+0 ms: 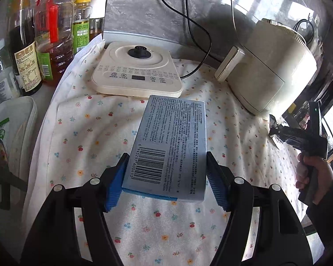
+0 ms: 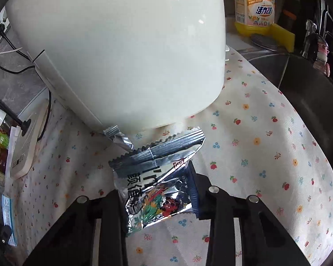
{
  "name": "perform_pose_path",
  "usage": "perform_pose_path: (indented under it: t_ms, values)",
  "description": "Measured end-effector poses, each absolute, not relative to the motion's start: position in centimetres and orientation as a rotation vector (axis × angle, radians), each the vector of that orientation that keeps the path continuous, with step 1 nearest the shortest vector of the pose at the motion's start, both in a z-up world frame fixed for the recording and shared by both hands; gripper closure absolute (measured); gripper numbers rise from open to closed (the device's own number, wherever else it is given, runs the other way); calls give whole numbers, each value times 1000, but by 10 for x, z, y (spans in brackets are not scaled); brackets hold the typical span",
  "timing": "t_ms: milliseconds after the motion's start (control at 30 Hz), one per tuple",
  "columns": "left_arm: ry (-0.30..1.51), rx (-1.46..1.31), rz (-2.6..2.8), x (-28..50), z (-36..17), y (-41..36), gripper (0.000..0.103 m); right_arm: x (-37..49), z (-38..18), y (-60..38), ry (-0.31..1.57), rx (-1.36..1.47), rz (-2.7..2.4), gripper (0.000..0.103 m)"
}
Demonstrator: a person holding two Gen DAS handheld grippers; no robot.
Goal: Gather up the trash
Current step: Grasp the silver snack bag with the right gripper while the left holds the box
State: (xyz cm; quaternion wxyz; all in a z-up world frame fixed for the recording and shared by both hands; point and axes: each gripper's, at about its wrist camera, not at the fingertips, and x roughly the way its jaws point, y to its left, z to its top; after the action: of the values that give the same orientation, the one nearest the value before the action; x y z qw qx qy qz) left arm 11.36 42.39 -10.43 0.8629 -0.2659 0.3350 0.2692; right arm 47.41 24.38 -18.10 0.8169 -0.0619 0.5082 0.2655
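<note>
Both jaws are gripping trash: left gripper (image 1: pixel 166 177) is clamping the blue box (image 1: pixel 168 146), right gripper (image 2: pixel 157 190) is pinching the foil wrapper (image 2: pixel 155 177) beside the white appliance (image 2: pixel 122 51) over the tabletop (image 2: pixel 266 144). Pickup looks done; I'm needing a bin next, none visible.

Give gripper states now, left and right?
Left gripper: shut on the pale blue cardboard box.
Right gripper: shut on the crinkled silver foil snack wrapper.

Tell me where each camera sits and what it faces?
Left wrist: on the left tongs, facing down at a blue box they grip; the person's right hand shows.
Right wrist: on the right tongs, facing down at a foil snack wrapper they pinch.
Shared: floral cloth, white appliance.
</note>
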Motion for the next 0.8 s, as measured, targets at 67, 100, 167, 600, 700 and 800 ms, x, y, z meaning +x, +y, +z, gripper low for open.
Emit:
perform_pose_path:
  t_ms: [67,100,167,600,700,800]
  values:
    - [695,-560,580,108,-103,420,35,468,-176,242,1066,-134,584,78]
    - [694,-561,587,105,-102,416,35,464,-173,241,1057,-142,598,82]
    - [692,-560,599,101,-101,408,35,454,-168,235,1047,-143,627,83]
    - [685,-531,581,89,-83,304,35,380,-129,133,1022,-128,776,83]
    - [684,-520,561,89,-81,276,35,368,-120,100,1015,-135,786,83]
    - [692,-514,540,91,-79,251,35,357,-112,65,1008,-128,788,83]
